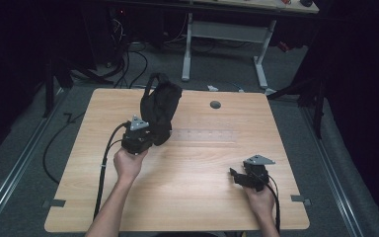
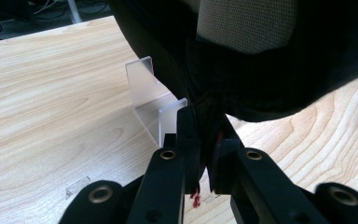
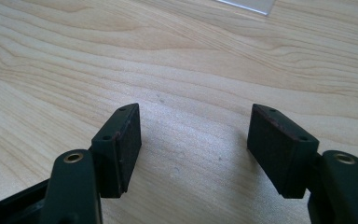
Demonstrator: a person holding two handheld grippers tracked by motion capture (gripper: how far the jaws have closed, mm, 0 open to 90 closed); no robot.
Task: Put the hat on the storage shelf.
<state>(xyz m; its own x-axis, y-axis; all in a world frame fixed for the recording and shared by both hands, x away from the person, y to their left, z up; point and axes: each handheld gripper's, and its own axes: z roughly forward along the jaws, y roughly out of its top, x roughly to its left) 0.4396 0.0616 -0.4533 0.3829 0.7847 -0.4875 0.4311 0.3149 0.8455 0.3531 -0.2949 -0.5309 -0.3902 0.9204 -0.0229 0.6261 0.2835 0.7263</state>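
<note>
Left side of the wooden table (image 1: 187,168): the left gripper (image 1: 148,134), held in the person's left hand (image 1: 128,163), has its jaws pinched tight on a fold of a black bag (image 1: 159,106). In the left gripper view the two pads (image 2: 189,135) clamp dark fabric at the bag's lower edge, with a little red showing at the pinch. The bag hangs lifted over the table's left-centre, its long axis running roughly upright and leaning away toward the far edge, a strap loop at its top end. A patch of pale mesh (image 2: 240,23) shows on its upper part; whether the bag is open and what it contains cannot be made out, as the fabric is all dark folds. Just behind the pads stands a clear plastic stand (image 2: 149,95), a bent transparent piece on the tabletop; its far side is covered by the bag. In the high view a faint clear strip (image 1: 205,136) lies flat near the table's middle, hard to read. Farther back sits a round grey grommet (image 1: 215,104). Right side: the right gripper (image 1: 237,177), in the right hand (image 1: 261,200), sits low by the near right edge, jaws spread wide with bare wood between the pads (image 3: 126,144), holding nothing.
</note>
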